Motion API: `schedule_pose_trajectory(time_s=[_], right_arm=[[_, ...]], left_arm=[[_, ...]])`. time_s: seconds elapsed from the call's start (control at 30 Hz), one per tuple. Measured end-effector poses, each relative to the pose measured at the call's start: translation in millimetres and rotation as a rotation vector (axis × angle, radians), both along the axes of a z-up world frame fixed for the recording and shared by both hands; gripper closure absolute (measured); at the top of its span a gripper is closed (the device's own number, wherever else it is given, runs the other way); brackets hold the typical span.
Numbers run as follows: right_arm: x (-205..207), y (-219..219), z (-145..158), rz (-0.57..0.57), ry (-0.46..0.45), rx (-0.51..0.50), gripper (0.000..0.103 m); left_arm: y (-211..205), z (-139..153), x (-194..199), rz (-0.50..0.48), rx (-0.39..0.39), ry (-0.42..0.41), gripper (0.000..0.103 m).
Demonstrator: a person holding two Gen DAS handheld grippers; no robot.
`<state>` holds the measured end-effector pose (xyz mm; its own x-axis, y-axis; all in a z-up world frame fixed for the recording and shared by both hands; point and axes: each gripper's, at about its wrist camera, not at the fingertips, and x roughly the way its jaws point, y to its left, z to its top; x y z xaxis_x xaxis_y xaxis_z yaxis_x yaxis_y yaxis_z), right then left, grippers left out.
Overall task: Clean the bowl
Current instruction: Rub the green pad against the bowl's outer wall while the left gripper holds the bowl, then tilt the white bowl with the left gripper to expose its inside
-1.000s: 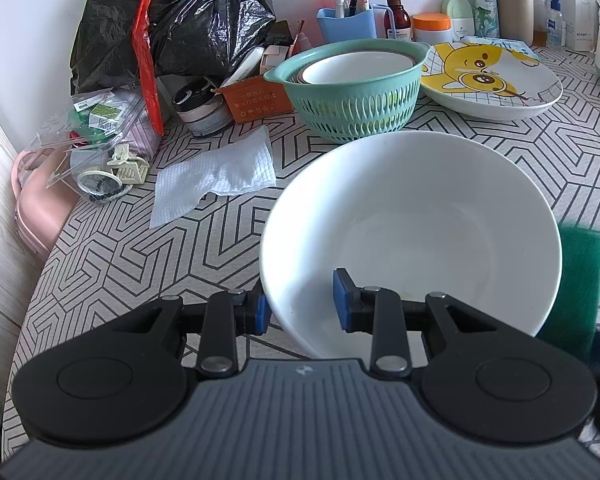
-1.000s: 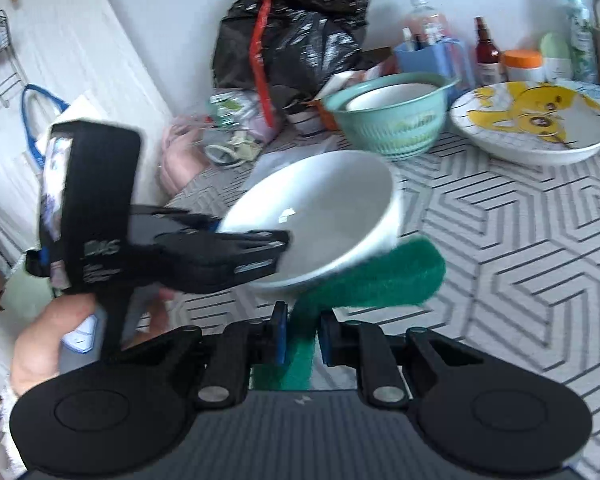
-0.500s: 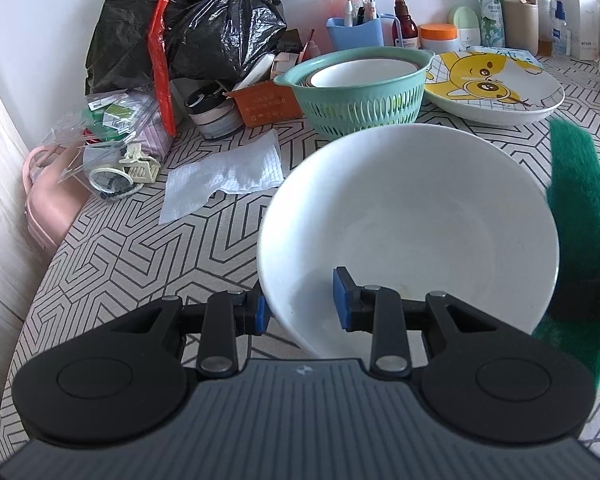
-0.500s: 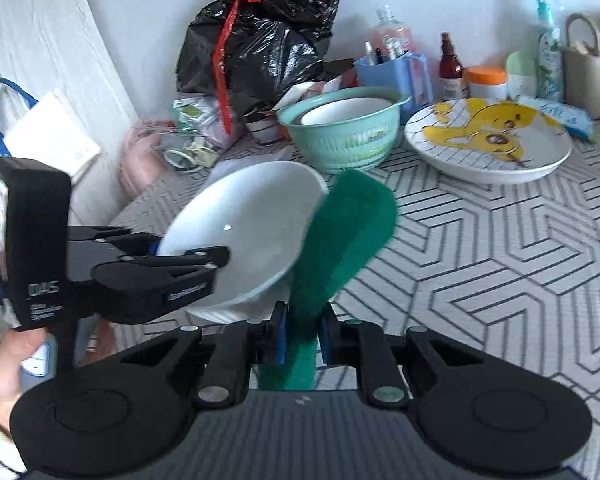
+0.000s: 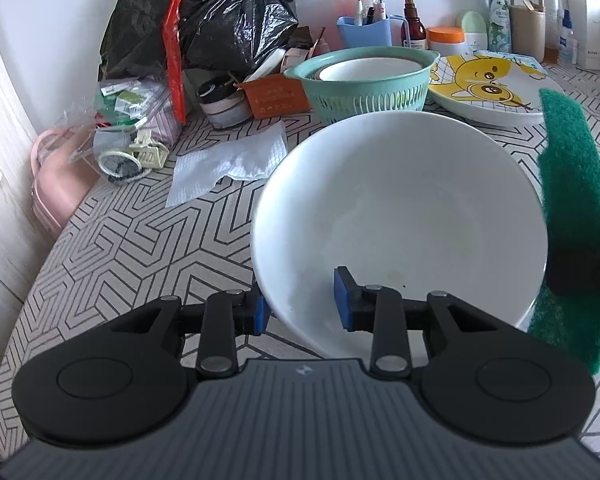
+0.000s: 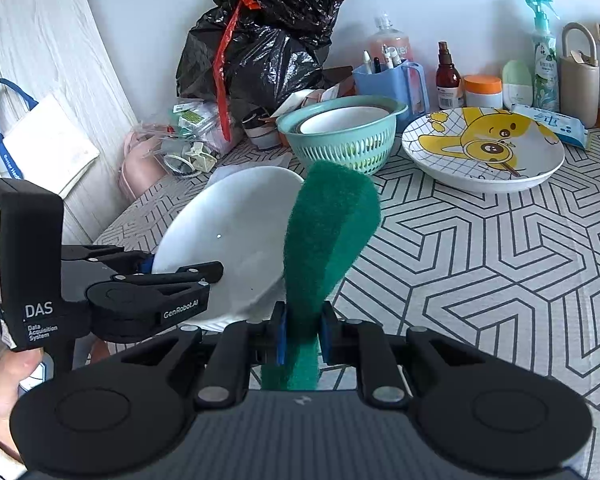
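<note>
The left gripper (image 5: 299, 307) clamps the near rim of the white bowl (image 5: 400, 216), one pad outside the wall and one inside. The bowl is tilted, its opening turned toward the left wrist camera. In the right wrist view its lower edge appears to sit at or just above the table (image 6: 500, 272); contact cannot be confirmed.

The right gripper (image 6: 303, 332) is closed on a green scouring pad (image 6: 328, 232). The pad stands upright from the jaws and bends at its free end. It is just beside the bowl's right rim, outside the cavity, and no contact with the inner surface is visible. Faint specks lie near the bottom of the bowl interior. Judged from this, scrubbing of the interior is not yet done.

Hazards from this position:
- Rim slip. The bowl is held at a single point on a smooth glazed wall. Sideways scrubbing force could pivot or pull it out of the pads.
- Pad fold. The pad is gripped at one end only. Pressing with its free end could buckle it, so the gripper fingers, not the pad, meet the glaze.
- Collision. Both grippers work close together at the rim.

Beyond the bowl stand a teal colander (image 5: 364, 80) holding another white bowl, and a plate with a yellow cartoon print (image 5: 492, 88). A wide sweep could strike either.
</note>
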<state>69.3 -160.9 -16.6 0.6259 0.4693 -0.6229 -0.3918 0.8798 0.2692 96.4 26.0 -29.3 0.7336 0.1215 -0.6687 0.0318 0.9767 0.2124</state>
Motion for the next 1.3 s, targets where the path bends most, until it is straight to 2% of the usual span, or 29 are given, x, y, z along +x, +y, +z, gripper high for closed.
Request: schedule_pose_trajectory(time_s=[0.23,0.47,0.7,0.9,1.0,1.03,1.2,1.3], right_arm=[[-4,-1,2,-0.001,-0.005,-0.007,0.087],[-9,-10,13,0.005,-0.012,0.035,0.087],[-6,-10,11,-0.008,0.007,0.046,0.087],[-6,-11,12,-0.007,0.003,0.058,0.087],[-6,-11,13,-0.007,0.002,0.059,0.087],[-6,-10,14,-0.006,0.0,0.058,0.087],[-7,-10,14,-0.002,-0.003,0.065,0.087],[-6,-9,13,0.0,0.001,0.07,0.087]], left_arm=[[-4,-2,-9,0.007,0.013,-0.025,0.073],[4,-1,-4,0.021,-0.045,0.0,0.073],[12,4,16,0.049,-0.137,0.101,0.073],[13,6,31,0.073,-0.17,0.181,0.071],[18,8,35,0.076,-0.227,0.228,0.068],[24,9,36,0.085,-0.279,0.262,0.068],[38,11,33,0.107,-0.376,0.316,0.068],[48,10,31,0.148,-0.459,0.326,0.068]])
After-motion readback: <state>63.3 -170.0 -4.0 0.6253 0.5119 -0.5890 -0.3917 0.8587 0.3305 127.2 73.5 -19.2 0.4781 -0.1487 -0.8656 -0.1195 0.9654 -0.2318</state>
